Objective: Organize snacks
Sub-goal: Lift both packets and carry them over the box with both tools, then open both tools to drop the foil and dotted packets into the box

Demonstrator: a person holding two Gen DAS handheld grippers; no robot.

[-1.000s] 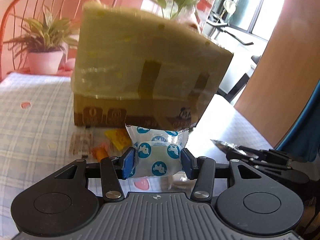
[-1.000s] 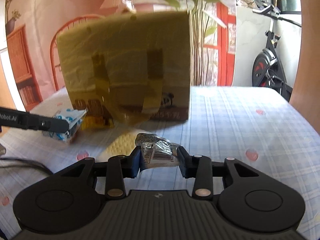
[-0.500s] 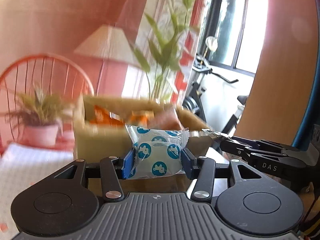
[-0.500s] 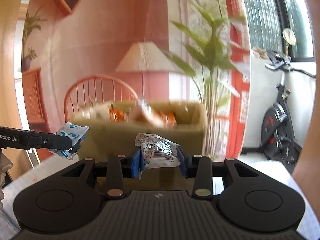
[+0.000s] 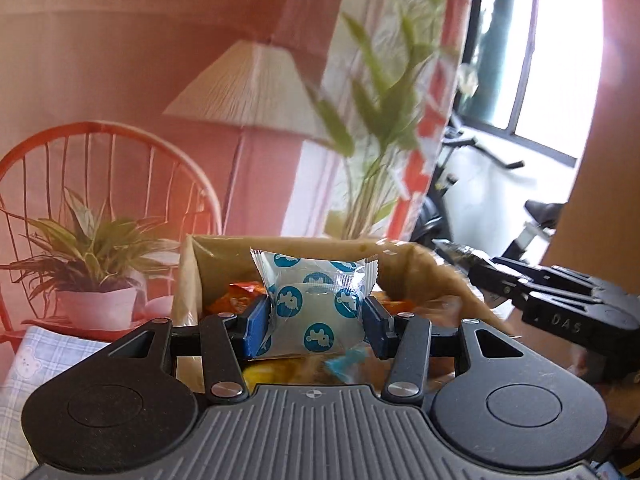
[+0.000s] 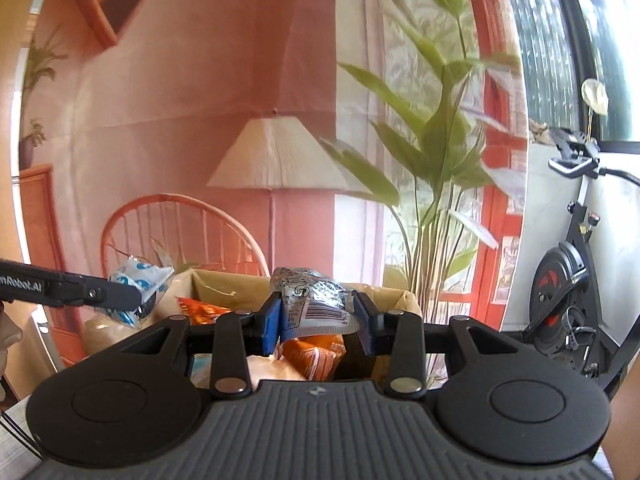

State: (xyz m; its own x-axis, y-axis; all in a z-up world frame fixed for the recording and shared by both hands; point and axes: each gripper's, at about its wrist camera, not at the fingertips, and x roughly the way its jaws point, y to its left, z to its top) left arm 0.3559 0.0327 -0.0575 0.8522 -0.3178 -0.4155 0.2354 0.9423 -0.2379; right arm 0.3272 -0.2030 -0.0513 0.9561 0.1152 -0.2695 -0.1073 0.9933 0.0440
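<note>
My left gripper [image 5: 316, 322] is shut on a white snack packet with blue dots [image 5: 316, 306], held above the open cardboard box [image 5: 192, 280]. My right gripper [image 6: 316, 316] is shut on a silver foil packet with a barcode [image 6: 316, 304], also over the box [image 6: 404, 302]. Orange snack packets [image 6: 316, 354] lie inside the box. In the left wrist view the right gripper [image 5: 472, 260] comes in from the right with the foil packet. In the right wrist view the left gripper [image 6: 136, 296] comes in from the left with the dotted packet [image 6: 136, 280].
A potted plant [image 5: 94, 276] stands left of the box on the checked tablecloth [image 5: 36, 356]. Behind are an orange chair [image 6: 180, 232], a lamp [image 6: 276, 160], a tall leafy plant [image 6: 436, 152] and an exercise bike [image 6: 568, 272].
Both grippers have risen with their packets from table level in front of the box's side to above its open top, so the snacks inside now show.
</note>
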